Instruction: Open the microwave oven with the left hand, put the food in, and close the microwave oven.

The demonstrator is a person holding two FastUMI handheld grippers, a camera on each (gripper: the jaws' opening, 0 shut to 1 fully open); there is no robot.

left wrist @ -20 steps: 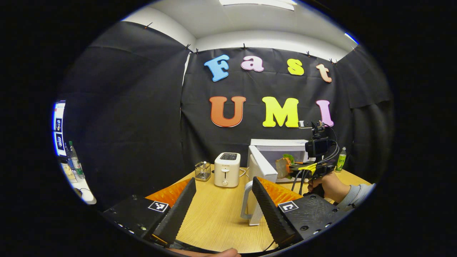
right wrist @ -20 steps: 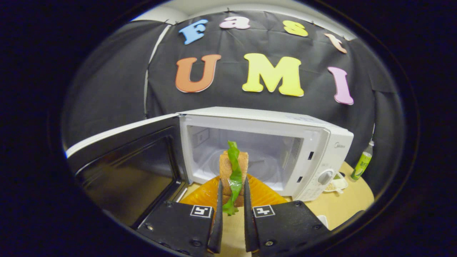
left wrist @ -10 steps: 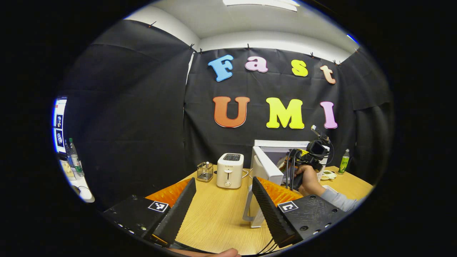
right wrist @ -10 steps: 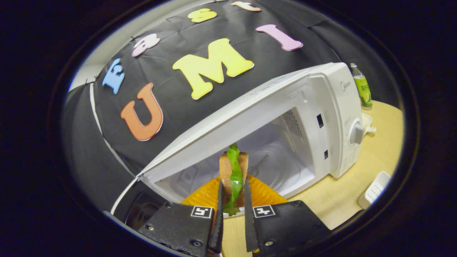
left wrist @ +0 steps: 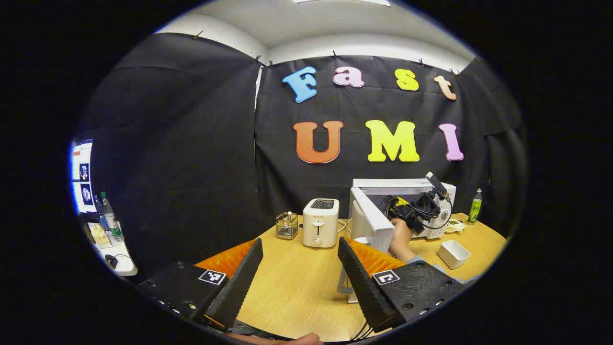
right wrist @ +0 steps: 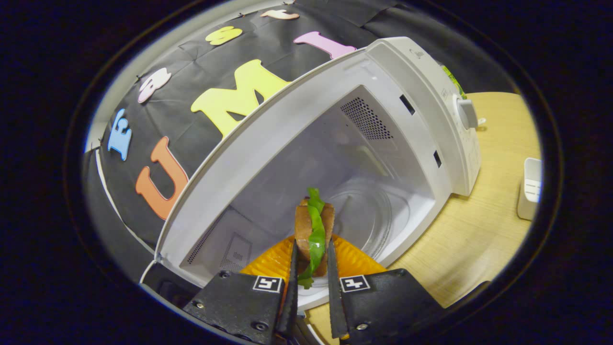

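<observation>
In the right gripper view a sandwich [right wrist: 313,229] of brown bread with a green leaf is pinched between the fingers of my right gripper [right wrist: 312,261], which is shut on it. It hangs at the mouth of the white microwave [right wrist: 364,115], just over the front of the glass turntable [right wrist: 368,215]. The view is rolled, so the oven looks tilted. In the left gripper view the microwave [left wrist: 407,184] stands at the back right with its door [left wrist: 371,225] swung open. My left gripper [left wrist: 299,270] is open over the wooden table [left wrist: 297,282], holding nothing. A hand holds the right gripper [left wrist: 416,211] at the oven opening.
A white toaster [left wrist: 320,223] and a small wire basket [left wrist: 287,225] stand left of the door. A white rectangular dish [left wrist: 452,253] lies right of the sleeve; a green bottle [left wrist: 474,212] stands beside the oven. The control knob [right wrist: 467,112] sits on the oven's right panel.
The right gripper has carried the sandwich forward from in front of the oven to its opening, rolling as it went. The left gripper has drawn back slightly and stayed open.
</observation>
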